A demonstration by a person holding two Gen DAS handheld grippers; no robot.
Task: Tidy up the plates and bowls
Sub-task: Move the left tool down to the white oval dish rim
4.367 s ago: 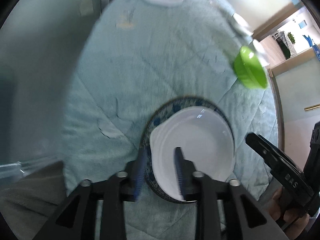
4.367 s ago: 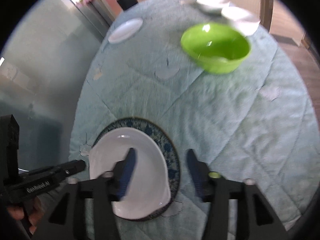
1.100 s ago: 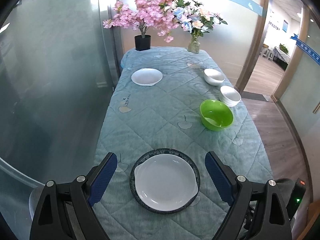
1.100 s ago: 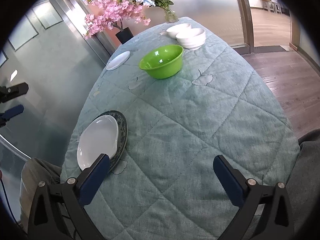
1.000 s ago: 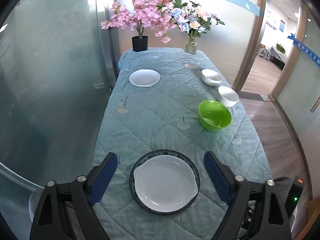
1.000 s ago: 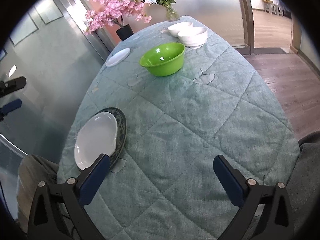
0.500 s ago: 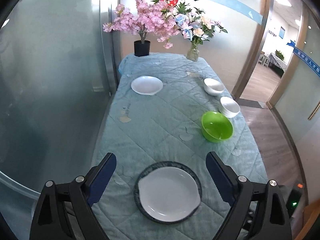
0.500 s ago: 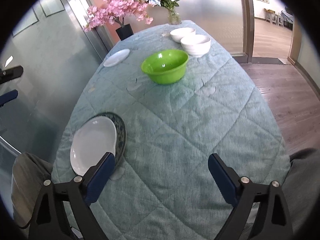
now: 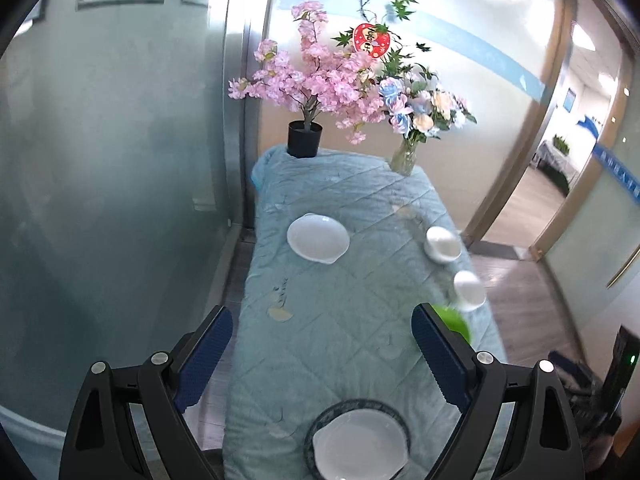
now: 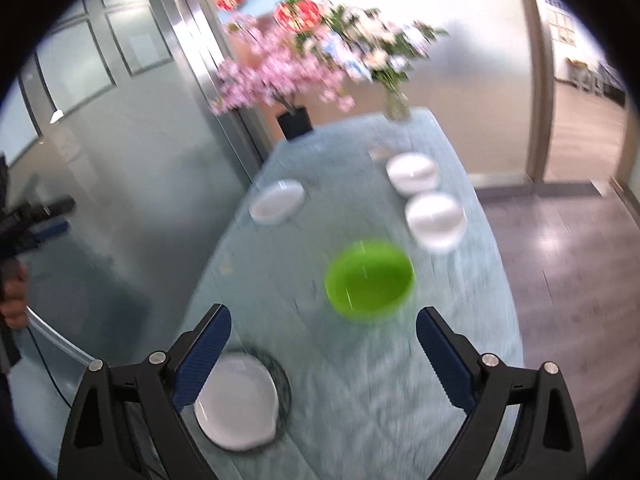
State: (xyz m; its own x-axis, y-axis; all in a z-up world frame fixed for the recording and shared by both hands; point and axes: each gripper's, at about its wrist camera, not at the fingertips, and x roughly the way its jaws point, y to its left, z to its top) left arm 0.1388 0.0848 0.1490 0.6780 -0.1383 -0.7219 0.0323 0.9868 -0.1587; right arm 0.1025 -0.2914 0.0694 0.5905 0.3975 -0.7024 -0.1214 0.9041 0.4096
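A white plate (image 9: 360, 450) lies stacked on a dark blue-patterned plate (image 9: 314, 426) at the near end of the table; the stack also shows in the right wrist view (image 10: 236, 400). A second white plate (image 9: 318, 239) lies far left. Two white bowls (image 9: 442, 243) (image 9: 469, 290) stand at the right edge. A green bowl (image 10: 368, 280) stands mid-table, partly hidden behind a finger in the left wrist view. My left gripper (image 9: 322, 354) is open and empty, high above the table. My right gripper (image 10: 324, 354) is open and empty, also raised.
The long table wears a light blue quilted cloth (image 9: 340, 320). A potted pink blossom tree (image 9: 306, 136) and a glass vase of flowers (image 9: 404, 158) stand at the far end. A glass wall runs along the left; a doorway opens on the right.
Both grippers have let go of the stacked plates, opened wide, and risen up and back from the table. The right wrist view has swung toward the table's far end and is blurred.
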